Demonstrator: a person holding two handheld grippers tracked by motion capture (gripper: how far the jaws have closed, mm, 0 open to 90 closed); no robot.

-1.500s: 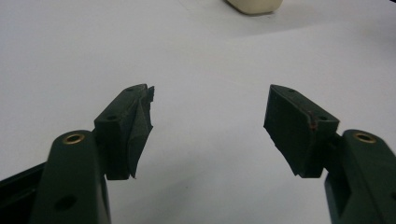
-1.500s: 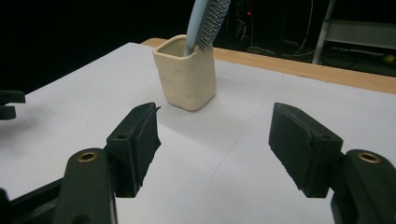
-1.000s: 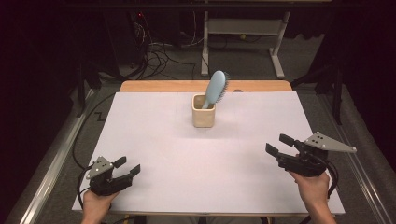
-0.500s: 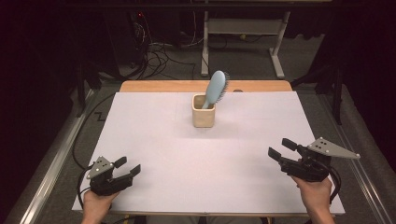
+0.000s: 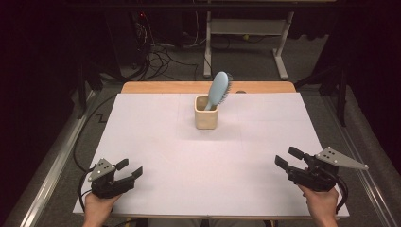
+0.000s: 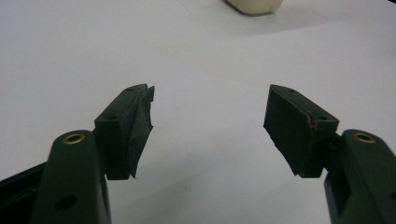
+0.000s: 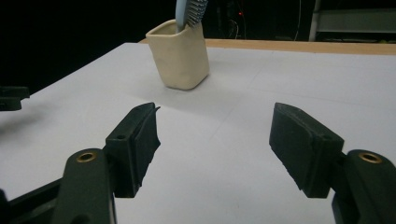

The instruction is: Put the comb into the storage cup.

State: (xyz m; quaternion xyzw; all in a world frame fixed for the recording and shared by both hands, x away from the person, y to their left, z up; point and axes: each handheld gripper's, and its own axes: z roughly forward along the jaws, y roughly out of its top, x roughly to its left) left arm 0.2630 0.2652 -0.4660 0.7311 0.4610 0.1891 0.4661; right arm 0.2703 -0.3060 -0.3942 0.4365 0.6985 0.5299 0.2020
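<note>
A cream square cup (image 5: 206, 112) stands upright on the white table (image 5: 156, 142), toward the far middle. A light blue hairbrush (image 5: 218, 90) stands in it, head up and leaning right. The cup (image 7: 180, 55) also shows in the right gripper view, with the hairbrush (image 7: 189, 10) cut off by the top edge. My left gripper (image 5: 129, 169) rests at the near left corner, open, with nothing between its jaws. My right gripper (image 5: 288, 157) sits low at the near right, open and empty, facing the cup. In the left gripper view the cup (image 6: 254, 5) is far ahead.
A wooden strip (image 5: 165, 87) runs along the table's far edge. Beyond it lie floor cables (image 5: 161, 52) and the legs of a metal stand (image 5: 246, 28). The left gripper's tip (image 7: 11, 98) shows at the far left of the right gripper view.
My right gripper has moved a little toward the near right corner and sunk lower. The left gripper, cup and hairbrush have stayed put.
</note>
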